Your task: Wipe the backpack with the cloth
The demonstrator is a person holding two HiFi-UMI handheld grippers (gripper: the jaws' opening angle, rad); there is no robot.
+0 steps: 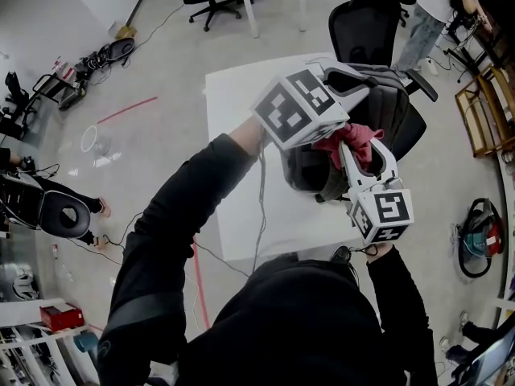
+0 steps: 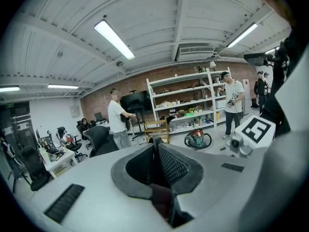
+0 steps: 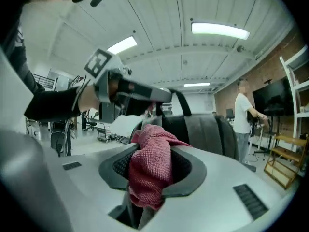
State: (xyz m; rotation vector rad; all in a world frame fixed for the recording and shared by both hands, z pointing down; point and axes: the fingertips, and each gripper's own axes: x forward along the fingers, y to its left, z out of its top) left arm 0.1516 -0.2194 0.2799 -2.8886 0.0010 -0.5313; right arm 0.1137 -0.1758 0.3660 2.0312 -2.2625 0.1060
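A dark grey backpack (image 1: 396,109) stands on the white table (image 1: 233,135). My left gripper (image 1: 368,83) reaches over its top and is shut on the backpack's black top handle (image 3: 182,102). In the left gripper view a thin dark strap (image 2: 154,144) sits between the closed pads. A red cloth (image 1: 351,138) hangs bunched from my right gripper (image 1: 357,145), which is shut on it and raised close beside the backpack's near face. In the right gripper view the cloth (image 3: 152,168) fills the jaws, with the backpack (image 3: 207,129) right behind it and the left gripper (image 3: 166,94) above.
A black office chair (image 1: 364,22) stands behind the table, with a person (image 1: 428,10) beyond it. A wooden rack (image 1: 485,111) and a red and teal vacuum cleaner (image 1: 481,233) are on the right. Cables and gear lie on the floor at left (image 1: 88,63).
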